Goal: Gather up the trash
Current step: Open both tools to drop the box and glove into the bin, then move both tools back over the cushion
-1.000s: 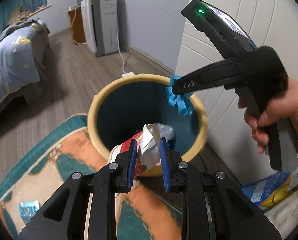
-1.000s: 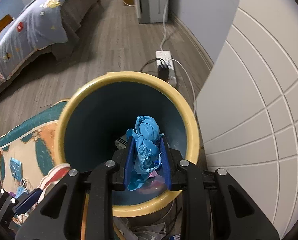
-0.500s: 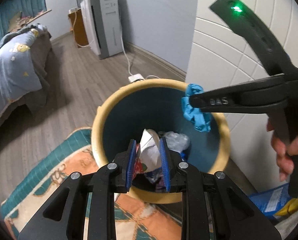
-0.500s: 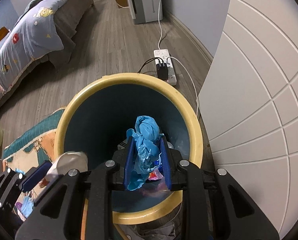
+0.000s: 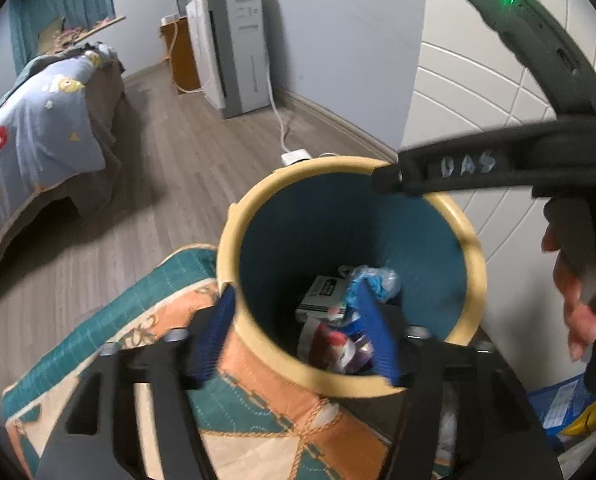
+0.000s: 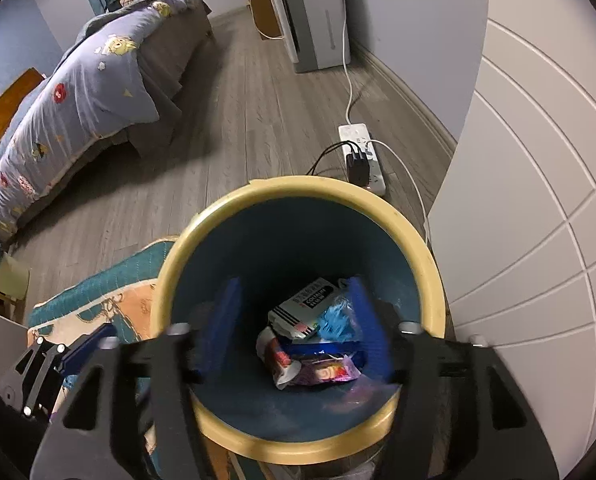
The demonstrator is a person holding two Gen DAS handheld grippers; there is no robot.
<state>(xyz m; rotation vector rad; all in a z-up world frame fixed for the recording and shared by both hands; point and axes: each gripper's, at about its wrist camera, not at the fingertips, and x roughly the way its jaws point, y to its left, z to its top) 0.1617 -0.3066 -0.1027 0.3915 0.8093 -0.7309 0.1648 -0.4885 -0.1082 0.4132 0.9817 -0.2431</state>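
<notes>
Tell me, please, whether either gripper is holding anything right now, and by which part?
Nothing is held. The left gripper and right gripper both have open, empty jaws above the bin; the trash lies inside it.

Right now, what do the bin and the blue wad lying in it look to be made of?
Bin: likely moulded plastic, matte cream rim with a smooth teal inner wall, seamless. Blue wad: thin crinkled plastic film or a glove, judging by its soft folds; too blurred to settle.
</notes>
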